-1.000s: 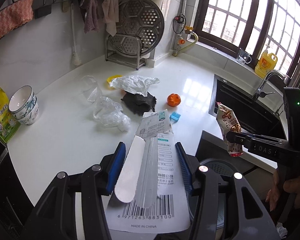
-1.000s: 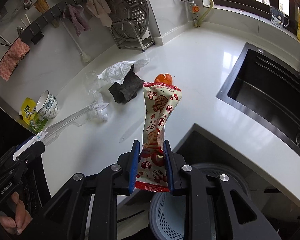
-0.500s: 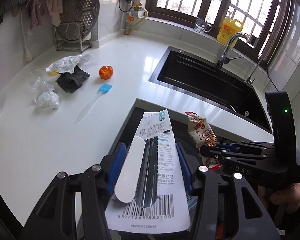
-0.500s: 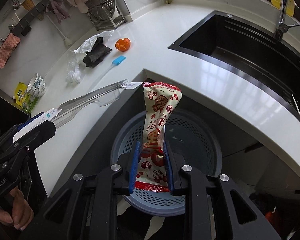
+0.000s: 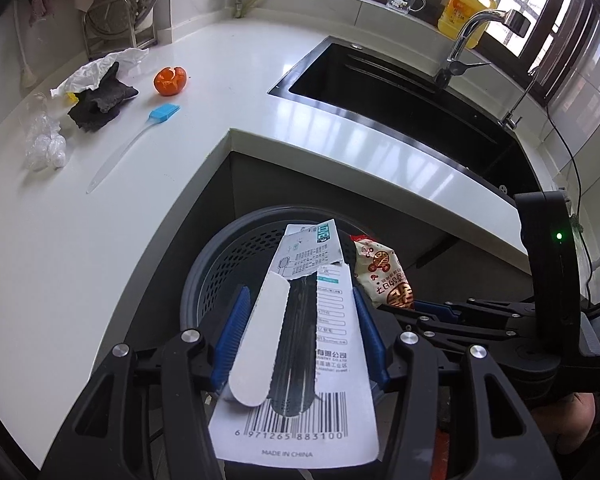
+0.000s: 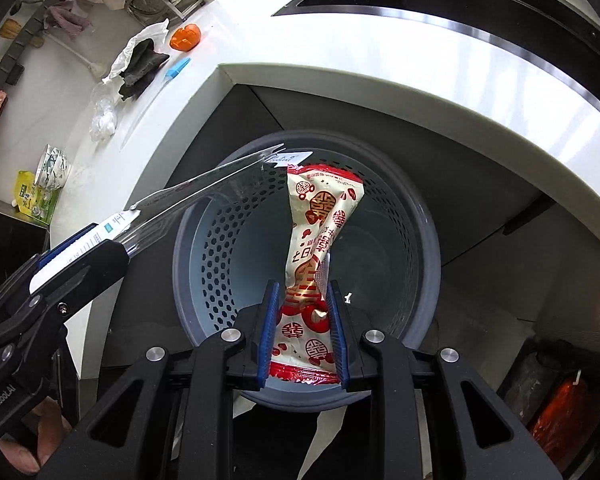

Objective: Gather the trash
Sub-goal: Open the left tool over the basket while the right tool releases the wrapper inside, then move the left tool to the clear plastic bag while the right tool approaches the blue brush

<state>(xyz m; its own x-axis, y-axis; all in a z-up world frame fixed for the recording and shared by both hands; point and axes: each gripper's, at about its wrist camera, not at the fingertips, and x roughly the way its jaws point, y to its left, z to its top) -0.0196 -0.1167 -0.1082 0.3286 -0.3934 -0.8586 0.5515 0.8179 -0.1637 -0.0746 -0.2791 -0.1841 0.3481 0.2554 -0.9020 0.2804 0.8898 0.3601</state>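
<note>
A clear blister pack with a white barcode card [image 5: 336, 360] lies between the blue pads of my left gripper [image 5: 300, 312], whose jaws are opening around it. A red-and-white snack wrapper [image 6: 320, 220] stands upright between the pads of my right gripper [image 6: 304, 304]. Its jaws are opening too, and the wrapper is still pinched near its lower end. Both grippers point down over a grey perforated bin [image 6: 204, 264] beside the counter's corner. In the right wrist view the left gripper [image 6: 88, 244] comes in from the left, and the blister pack [image 6: 204, 192] reaches over the bin's rim.
On the white counter [image 5: 80, 240] lie an orange peel [image 5: 170, 80], a blue silicone brush [image 5: 164, 113], a black cloth [image 5: 100, 104], crumpled white paper [image 5: 96, 70] and clear plastic [image 5: 44, 148]. A black sink [image 5: 400, 108] with a tap is at the right. Bowls [image 6: 54, 166] stand far left.
Both grippers swung from above the counter to the right and down over the grey bin, which now fills the lower view. The blister pack and the wrapper came along in them.
</note>
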